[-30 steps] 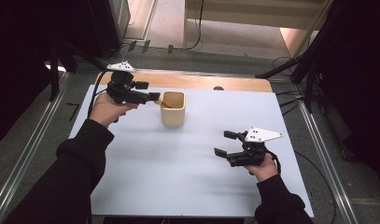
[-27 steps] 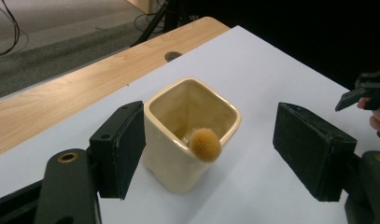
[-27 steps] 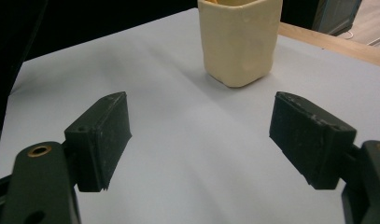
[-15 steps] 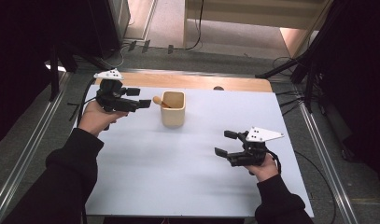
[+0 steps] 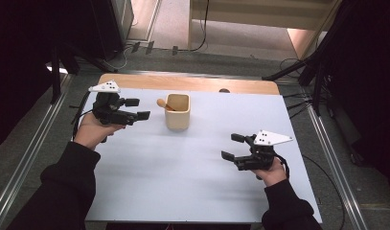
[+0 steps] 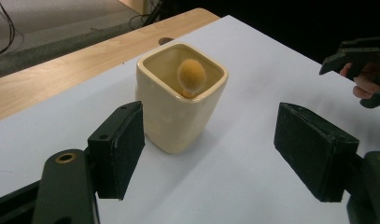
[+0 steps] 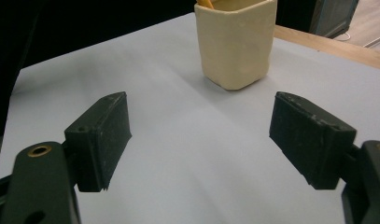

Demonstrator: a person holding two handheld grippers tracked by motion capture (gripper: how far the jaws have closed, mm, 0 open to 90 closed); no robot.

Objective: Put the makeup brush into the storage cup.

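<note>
- Left gripper [image 5: 137, 109] has backed off to the left since a second ago, so now there's a gap between it and the cup [image 5: 177, 111]; it was right up against it before.
- Cup stands upright on the white mat [image 5: 183, 182], toward the far middle, with a spoon [image 5: 163, 103] in it, bowl end poking out over the left rim.
- Left gripper's jaws are spread wide, nothing in them, pointing at the cup.
- Right gripper [image 5: 233, 146] sits well apart, near right, also wide and empty.
</note>
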